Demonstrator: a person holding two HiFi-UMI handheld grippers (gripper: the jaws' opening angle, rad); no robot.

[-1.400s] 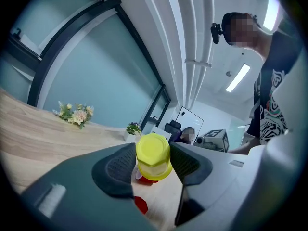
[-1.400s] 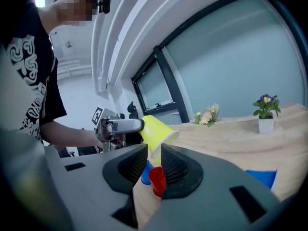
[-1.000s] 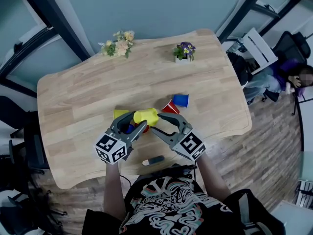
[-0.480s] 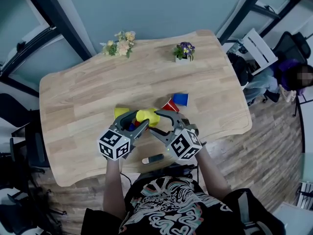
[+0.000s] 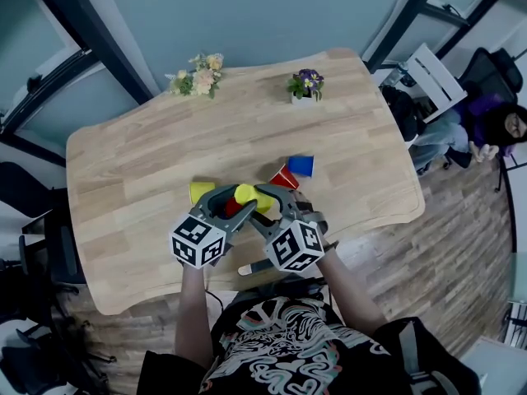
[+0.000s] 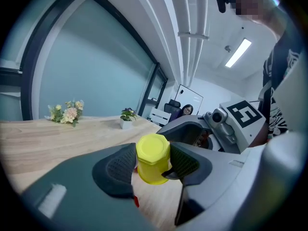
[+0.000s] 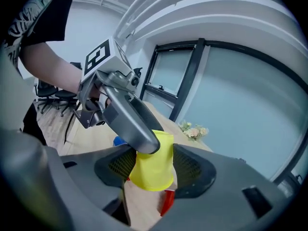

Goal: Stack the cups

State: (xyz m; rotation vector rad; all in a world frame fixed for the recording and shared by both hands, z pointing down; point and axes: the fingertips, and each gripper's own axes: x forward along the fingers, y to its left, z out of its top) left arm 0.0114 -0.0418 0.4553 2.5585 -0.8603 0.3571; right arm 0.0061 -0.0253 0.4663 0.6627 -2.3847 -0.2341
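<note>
Left gripper (image 6: 152,163): I pinch the yellow cup (image 5: 246,194) above the tabletop's (image 5: 132,163) near edge.
Right gripper (image 7: 153,165): my jaws have just been opening, loose round that cup.
Remaining: other yellow cup (image 5: 201,192), red cup (image 5: 284,177) and blue cup (image 5: 301,165) wait unstacked mid-tabletop.

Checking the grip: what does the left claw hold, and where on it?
The left claw pinches the yellow cup across its side walls, near the base.
</note>
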